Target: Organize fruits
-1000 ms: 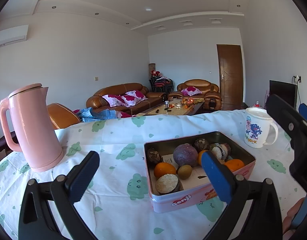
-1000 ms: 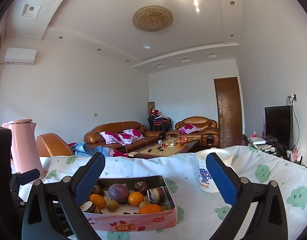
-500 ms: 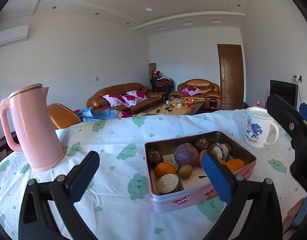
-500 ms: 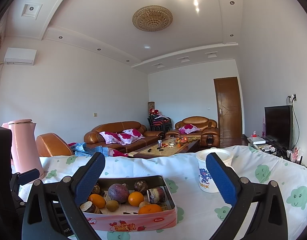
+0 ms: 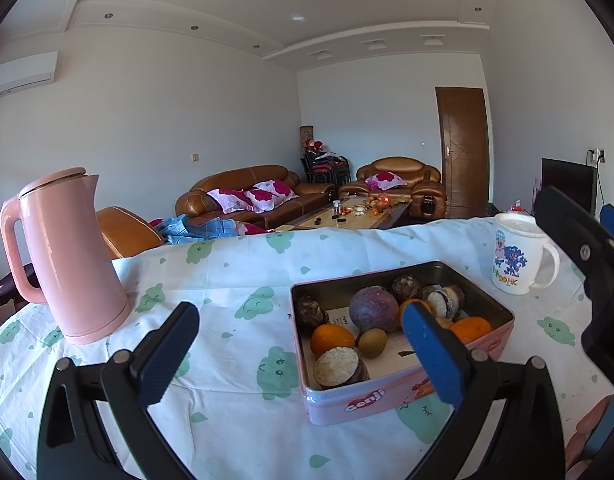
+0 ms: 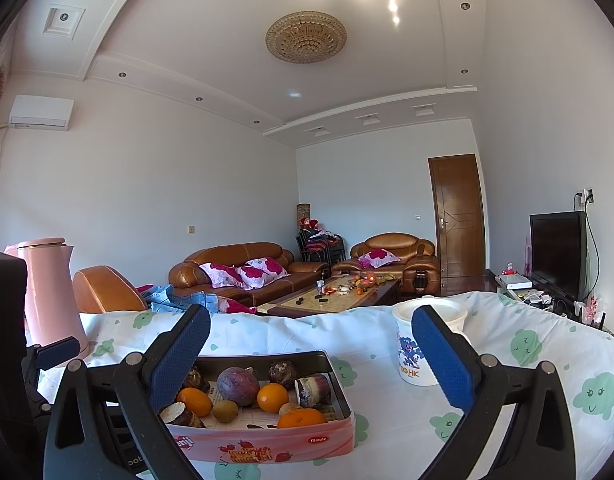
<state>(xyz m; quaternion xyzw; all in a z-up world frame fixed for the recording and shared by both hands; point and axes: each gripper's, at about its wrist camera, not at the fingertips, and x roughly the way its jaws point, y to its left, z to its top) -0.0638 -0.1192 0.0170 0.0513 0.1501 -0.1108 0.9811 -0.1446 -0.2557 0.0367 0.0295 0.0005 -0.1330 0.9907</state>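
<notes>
A pink tin box sits on the cloth-covered table and holds several fruits: oranges, a purple round fruit, a kiwi and brown cut pieces. My left gripper is open and empty, hovering just before the box's left side. My right gripper is open and empty, to the right of the box and near it. Part of the right gripper shows at the right edge of the left wrist view.
A pink kettle stands on the table at the left. A white lidded mug stands right of the box. Behind the table's far edge are brown sofas, a coffee table and a television.
</notes>
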